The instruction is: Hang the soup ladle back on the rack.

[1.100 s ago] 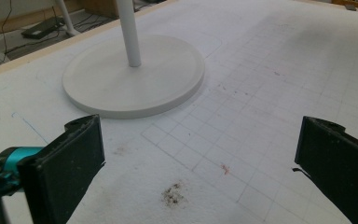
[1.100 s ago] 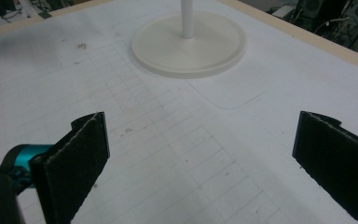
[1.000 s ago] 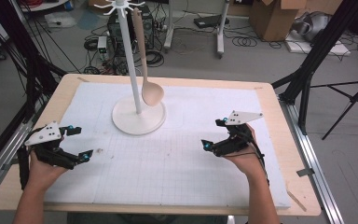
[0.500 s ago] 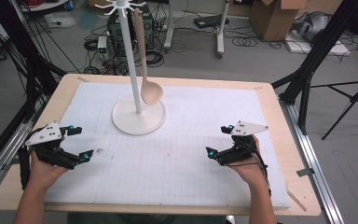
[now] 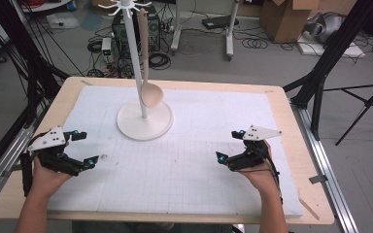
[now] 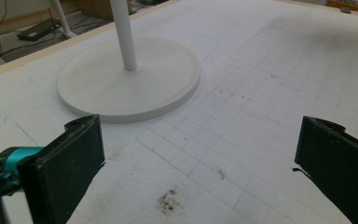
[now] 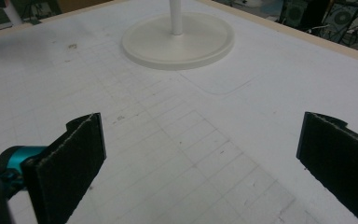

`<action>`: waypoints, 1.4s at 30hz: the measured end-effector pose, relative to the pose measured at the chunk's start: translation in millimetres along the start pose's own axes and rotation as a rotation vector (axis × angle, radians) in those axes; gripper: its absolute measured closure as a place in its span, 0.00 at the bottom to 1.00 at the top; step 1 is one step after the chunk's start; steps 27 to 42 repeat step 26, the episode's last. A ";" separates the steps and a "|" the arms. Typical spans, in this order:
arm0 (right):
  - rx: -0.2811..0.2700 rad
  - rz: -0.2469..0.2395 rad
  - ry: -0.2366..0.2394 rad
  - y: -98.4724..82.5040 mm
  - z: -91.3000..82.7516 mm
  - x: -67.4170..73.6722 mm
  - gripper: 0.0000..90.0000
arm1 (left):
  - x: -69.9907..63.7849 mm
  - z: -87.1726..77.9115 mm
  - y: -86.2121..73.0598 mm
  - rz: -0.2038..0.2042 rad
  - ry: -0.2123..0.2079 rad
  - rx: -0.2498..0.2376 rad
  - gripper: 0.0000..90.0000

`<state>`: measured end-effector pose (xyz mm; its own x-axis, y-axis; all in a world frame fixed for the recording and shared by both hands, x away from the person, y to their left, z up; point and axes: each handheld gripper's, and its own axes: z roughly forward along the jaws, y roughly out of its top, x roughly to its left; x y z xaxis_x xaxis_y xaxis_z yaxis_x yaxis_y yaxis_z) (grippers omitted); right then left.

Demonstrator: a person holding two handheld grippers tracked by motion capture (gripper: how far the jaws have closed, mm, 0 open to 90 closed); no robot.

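A white stand [image 5: 143,121] with a round base and a tall pole rises at the back left of the mat. A wooden spoon [image 5: 151,95] hangs from a hook at its top, bowl down beside the pole. My left gripper [image 5: 87,147] rests open at the mat's left edge, with nothing between its jaws. My right gripper [image 5: 228,144] is open and empty at the right. In the left gripper view the gripper [image 6: 200,172] faces the stand's base [image 6: 130,79]. The right gripper [image 7: 200,163] in its own view also looks across at the base [image 7: 179,39].
A white gridded mat [image 5: 199,184] covers the wooden table [image 5: 315,194]. Small dark stains [image 6: 170,203] mark the mat near my left gripper. Black tripod legs [image 5: 320,82], cables and cardboard boxes [image 5: 284,19] stand on the floor beyond the table.
My right gripper has drawn back toward the near edge and a little to the right. The left gripper, the stand and the spoon have stayed put.
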<state>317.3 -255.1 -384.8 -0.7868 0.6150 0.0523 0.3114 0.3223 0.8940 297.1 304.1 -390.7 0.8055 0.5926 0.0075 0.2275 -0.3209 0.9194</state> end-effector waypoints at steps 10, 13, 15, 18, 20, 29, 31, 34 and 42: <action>0.004 0.003 0.002 0.1 -1.0 0.1 0.00 | -1.5 1.8 -0.1 0.003 -0.005 0.006 0.02; 0.013 0.003 0.002 -0.6 1.1 -0.7 0.00 | -0.9 1.9 -0.7 0.001 -0.003 0.007 0.02; 0.019 0.005 0.004 -0.7 2.3 -0.4 0.00 | -0.8 1.8 -1.1 -0.004 -0.001 0.007 0.02; 0.025 0.005 0.007 -0.8 3.1 -0.2 0.00 | -0.6 1.6 -0.9 -0.004 -0.002 0.007 0.02; 0.025 0.005 0.008 -0.9 3.5 -0.4 0.00 | -0.8 1.8 -0.8 -0.004 -0.001 0.007 0.02; 0.019 0.008 0.008 -0.8 2.2 -0.8 0.00 | -0.9 2.9 -0.7 -0.001 -0.004 0.010 0.02; 0.019 0.008 0.008 -0.8 2.2 -0.8 0.00 | -0.9 2.9 -0.7 -0.001 -0.004 0.010 0.02; 0.019 0.008 0.008 -0.8 2.2 -0.8 0.00 | -0.9 2.9 -0.7 -0.001 -0.004 0.010 0.02; 0.019 0.008 0.008 -0.8 2.2 -0.8 0.00 | -0.9 2.9 -0.7 -0.001 -0.004 0.010 0.02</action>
